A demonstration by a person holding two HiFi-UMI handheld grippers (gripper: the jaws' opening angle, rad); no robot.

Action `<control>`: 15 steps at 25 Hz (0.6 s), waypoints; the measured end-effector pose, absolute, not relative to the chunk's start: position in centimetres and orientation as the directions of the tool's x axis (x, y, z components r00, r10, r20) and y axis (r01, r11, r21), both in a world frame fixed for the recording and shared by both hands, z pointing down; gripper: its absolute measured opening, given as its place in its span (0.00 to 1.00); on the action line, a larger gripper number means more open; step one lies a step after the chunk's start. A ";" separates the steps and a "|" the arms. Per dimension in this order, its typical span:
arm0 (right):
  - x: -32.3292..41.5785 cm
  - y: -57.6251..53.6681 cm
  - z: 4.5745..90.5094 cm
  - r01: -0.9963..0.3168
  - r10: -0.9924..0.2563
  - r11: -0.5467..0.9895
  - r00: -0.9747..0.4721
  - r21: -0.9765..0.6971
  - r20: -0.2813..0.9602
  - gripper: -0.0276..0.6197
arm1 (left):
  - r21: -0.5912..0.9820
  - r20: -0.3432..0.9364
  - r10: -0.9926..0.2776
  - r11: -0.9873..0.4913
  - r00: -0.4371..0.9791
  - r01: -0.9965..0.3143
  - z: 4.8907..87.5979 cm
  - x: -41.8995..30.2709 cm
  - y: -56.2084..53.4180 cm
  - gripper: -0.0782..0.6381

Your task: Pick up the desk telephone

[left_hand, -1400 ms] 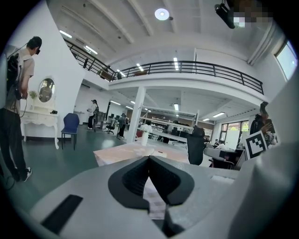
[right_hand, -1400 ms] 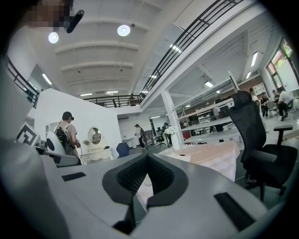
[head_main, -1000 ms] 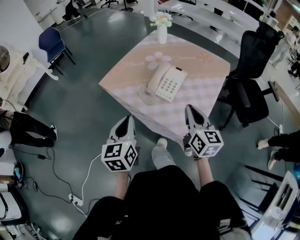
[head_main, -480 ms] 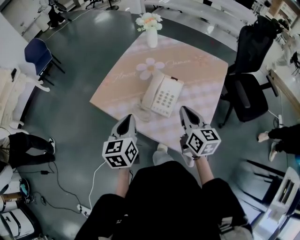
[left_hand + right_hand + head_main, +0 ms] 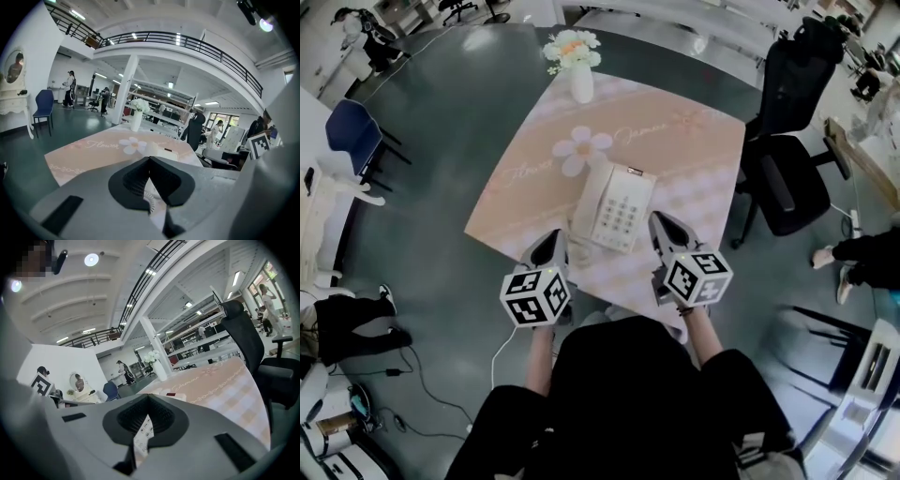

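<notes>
Here, the left gripper [image 5: 549, 240] and the right gripper [image 5: 660, 223] both have their jaws pressed together on nothing (each at the near edge of the pink table [image 5: 694, 159]), flanking the white desk telephone [image 5: 614, 208], which lies flat between them.

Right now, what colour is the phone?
White; the phone shows best in the head view.

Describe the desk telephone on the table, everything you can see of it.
The desk telephone is white, plastic-looking and roughly rectangular. Its handset rests in the cradle along the left side in the head view; a keypad of small buttons fills the right. It lies flat on the peach flowered tablecloth, near the person's edge. Nothing but the cloth visibly touches it.
</notes>
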State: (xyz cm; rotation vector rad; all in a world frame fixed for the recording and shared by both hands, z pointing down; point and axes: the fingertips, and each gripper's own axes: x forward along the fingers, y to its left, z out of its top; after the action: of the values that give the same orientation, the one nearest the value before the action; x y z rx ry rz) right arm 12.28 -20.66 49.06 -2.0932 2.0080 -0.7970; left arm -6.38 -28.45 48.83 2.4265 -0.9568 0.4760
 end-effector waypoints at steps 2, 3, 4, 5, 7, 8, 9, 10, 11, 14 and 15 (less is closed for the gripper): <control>12.8 -20.9 49.4 -0.882 -0.958 -0.119 -0.018 -0.455 0.286 0.03 | 0.311 0.492 -0.520 -0.644 0.698 -0.699 49.4 -5.8 -29.0 0.11; 13.1 -20.9 49.6 -0.877 -0.957 -0.127 -0.014 -0.463 0.290 0.03 | 0.313 0.499 -0.509 -0.648 0.701 -0.694 49.6 -5.5 -29.1 0.11; 13.4 -21.0 49.8 -0.871 -0.956 -0.136 -0.010 -0.473 0.294 0.03 | 0.315 0.507 -0.498 -0.653 0.704 -0.689 49.9 -5.2 -29.3 0.11; 13.7 -21.0 49.9 -0.863 -0.955 -0.145 -0.005 -0.484 0.296 0.03 | 0.316 0.516 -0.487 -0.656 0.705 -0.685 50.1 -5.0 -29.5 0.11; 14.0 -21.2 50.1 -0.844 -0.955 -0.160 0.001 -0.511 0.297 0.03 | 0.310 0.535 -0.473 -0.660 0.700 -0.684 50.4 -4.7 -30.1 0.11; 14.0 -21.3 50.2 -0.834 -0.955 -0.167 0.004 -0.527 0.296 0.03 | 0.306 0.545 -0.467 -0.663 0.697 -0.683 50.5 -4.6 -30.4 0.11; 14.0 -21.3 50.3 -0.823 -0.955 -0.172 0.005 -0.541 0.296 0.03 | 0.303 0.553 -0.457 -0.668 0.697 -0.679 50.7 -4.4 -30.6 0.11; 14.1 -21.2 50.5 -0.815 -0.954 -0.176 0.004 -0.552 0.299 0.03 | 0.303 0.562 -0.443 -0.675 0.698 -0.672 50.9 -4.2 -30.7 0.11; 14.1 -21.2 50.7 -0.808 -0.952 -0.181 0.000 -0.560 0.307 0.03 | 0.305 0.570 -0.428 -0.683 0.701 -0.664 51.1 -3.9 -30.8 0.11; 14.5 -21.4 51.6 -0.795 -0.942 -0.196 -0.010 -0.574 0.335 0.03 | 0.317 0.588 -0.376 -0.708 0.716 -0.631 51.8 -2.9 -31.4 0.11; 14.6 -21.6 51.9 -0.791 -0.940 -0.201 -0.010 -0.578 0.341 0.03 | 0.321 0.592 -0.360 -0.716 0.722 -0.620 51.9 -2.5 -31.7 0.11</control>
State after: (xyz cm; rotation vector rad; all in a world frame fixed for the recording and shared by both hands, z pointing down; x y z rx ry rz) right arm 14.60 -21.57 51.86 -2.0447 1.8307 -1.0075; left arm -2.54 -31.71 51.94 2.4165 -0.7450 0.6842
